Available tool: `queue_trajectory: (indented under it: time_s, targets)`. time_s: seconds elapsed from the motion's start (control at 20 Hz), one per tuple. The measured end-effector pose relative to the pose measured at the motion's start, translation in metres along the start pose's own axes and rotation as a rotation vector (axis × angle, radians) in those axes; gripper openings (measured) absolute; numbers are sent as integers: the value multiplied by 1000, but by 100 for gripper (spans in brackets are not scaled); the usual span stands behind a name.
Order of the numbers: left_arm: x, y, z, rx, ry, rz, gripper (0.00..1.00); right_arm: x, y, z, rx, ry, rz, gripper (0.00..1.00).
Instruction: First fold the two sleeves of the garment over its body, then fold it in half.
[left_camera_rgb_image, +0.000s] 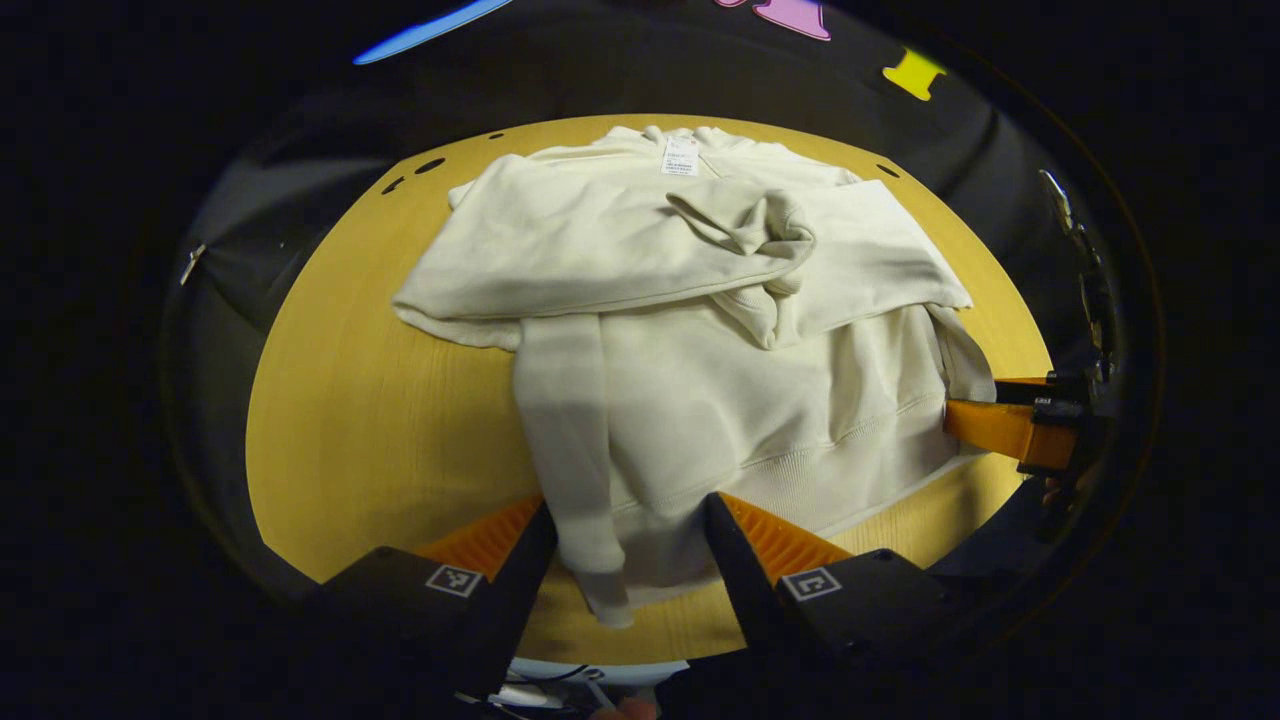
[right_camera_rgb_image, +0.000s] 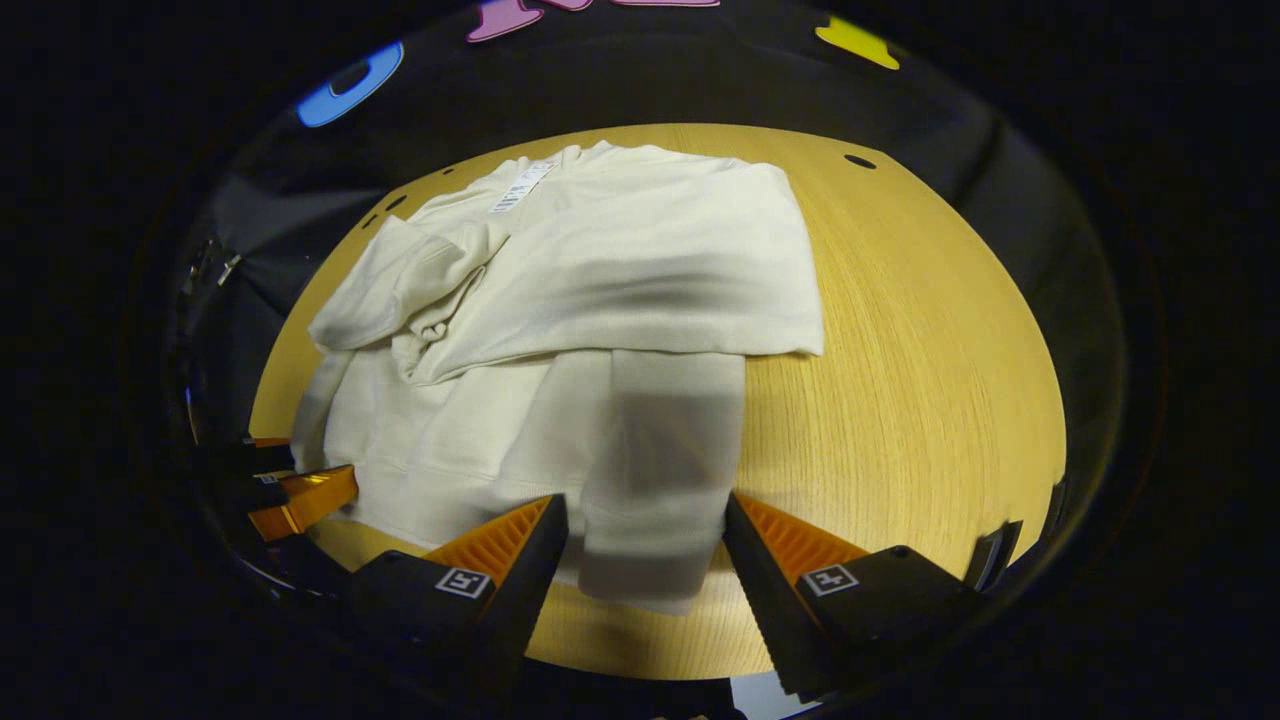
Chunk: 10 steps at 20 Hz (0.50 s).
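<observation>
While both sleeves lie folded across the chest, the cream sweatshirt (left_camera_rgb_image: 700, 330) sits flat mid-table, neck tag at the far side, hem nearest the grippers; tabletop (left_camera_rgb_image: 370, 420) bare either side. Left gripper (left_camera_rgb_image: 630, 545): fingers apart, straddling the hem, not clamped. Right gripper (right_camera_rgb_image: 640, 545): fingers apart over its hem corner, likewise not clamped. Judgement: half-fold is next. Rec. pinching hem only at both corners, w/ even height, lifting together and carrying toward the collar so sleeves don't slip out.
</observation>
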<state>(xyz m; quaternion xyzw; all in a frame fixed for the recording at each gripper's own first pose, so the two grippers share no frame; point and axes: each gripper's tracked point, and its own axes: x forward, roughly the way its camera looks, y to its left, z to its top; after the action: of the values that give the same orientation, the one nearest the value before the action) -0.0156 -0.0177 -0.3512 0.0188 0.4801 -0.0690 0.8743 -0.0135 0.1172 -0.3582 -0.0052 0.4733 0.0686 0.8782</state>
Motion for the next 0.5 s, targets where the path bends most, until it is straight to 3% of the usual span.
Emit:
queue_trajectory:
  time_s: [0.15, 0.2, 0.25, 0.3, 0.35, 0.4, 0.45, 0.5]
  targets:
    - [2, -3, -1, 42, 17, -20, 90, 2, 6, 2, -16, 35, 1, 97]
    - [2, -7, 2, 49, 27, -33, 88, 3, 6, 2, -6, 46, 12, 89]
    - [3, -12, 4, 59, 23, -55, 69, 2, 10, 4, 3, 54, 31, 84]
    - [3, -15, 5, 78, 18, -72, 52, 3, 13, 4, 10, 56, 47, 60]
    - [4, -17, 6, 96, 10, -103, 36, 5, 15, 4, 7, 61, 41, 48]
    - [4, -18, 8, 97, 12, -131, 31, 2, 16, 3, -6, 68, 48, 33]
    - [2, -17, 9, 80, 13, -160, 20, 0, 18, 1, -23, 74, 64, 33]
    - [1, -16, 10, 51, 17, -187, 16, -2, 20, 0, -38, 76, 82, 30]
